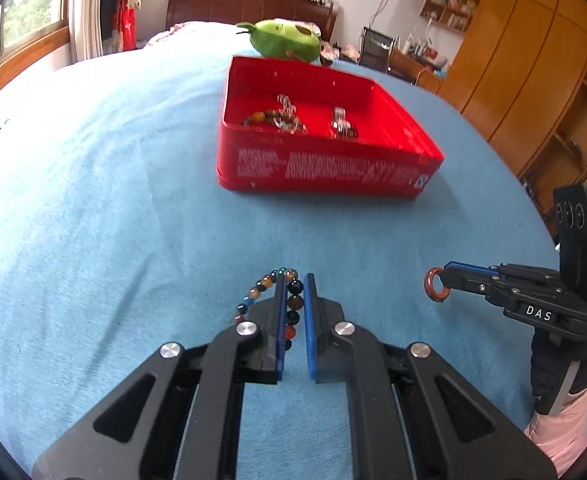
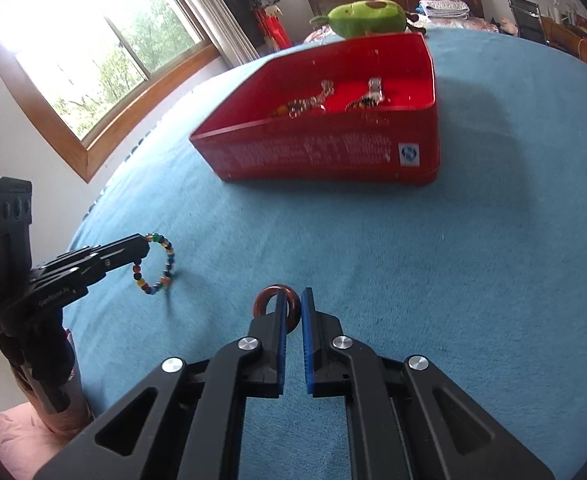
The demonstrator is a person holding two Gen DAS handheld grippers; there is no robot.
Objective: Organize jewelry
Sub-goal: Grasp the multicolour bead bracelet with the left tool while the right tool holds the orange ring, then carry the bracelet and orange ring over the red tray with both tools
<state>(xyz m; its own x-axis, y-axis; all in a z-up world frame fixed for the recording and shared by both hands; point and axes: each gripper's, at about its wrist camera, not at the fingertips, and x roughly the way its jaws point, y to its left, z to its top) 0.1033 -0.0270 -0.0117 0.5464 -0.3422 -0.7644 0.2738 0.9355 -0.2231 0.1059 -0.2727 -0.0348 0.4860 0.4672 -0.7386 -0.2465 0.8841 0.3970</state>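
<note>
— Black two-finger left gripper (image 1: 295, 280) with blue pads sits nearest, low in its own wrist view. What is it doing?

— Its pads are clenched on a bracelet of round, multicoloured glassy beads (image 1: 291, 304). Part of the loop runs down between the pads; the rest arcs out to about ten o'clock of the fingertips. In the right wrist view the same bracelet (image 2: 155, 264) hangs from the tips as an open loop above the bedcover.

— And the right gripper (image 2: 293, 294)?

— Same build, black with blue pads, squeezed on a small reddish-brown ring (image 2: 274, 306). The ring stands upright, its loop sticking out toward eleven o'clock of the fingertips. From the left wrist camera that gripper (image 1: 443, 278) comes in at three o'clock, ring (image 1: 436, 285) at its very tip.

— Where does the jewelry go?

— At twelve o'clock of both grippers, well apart from them, an open red rectangular metal tin (image 1: 325, 168) rests on the light blue bedspread (image 1: 93, 200). Inside lie a second beaded bracelet (image 1: 269, 118) tangled with something silvery, and beside it, toward three o'clock, another silvery piece (image 1: 341, 122) I cannot make out.

— Anything behind the tin?

— One green avocado-shaped plush toy (image 1: 285, 40), just past the far wall.
</note>
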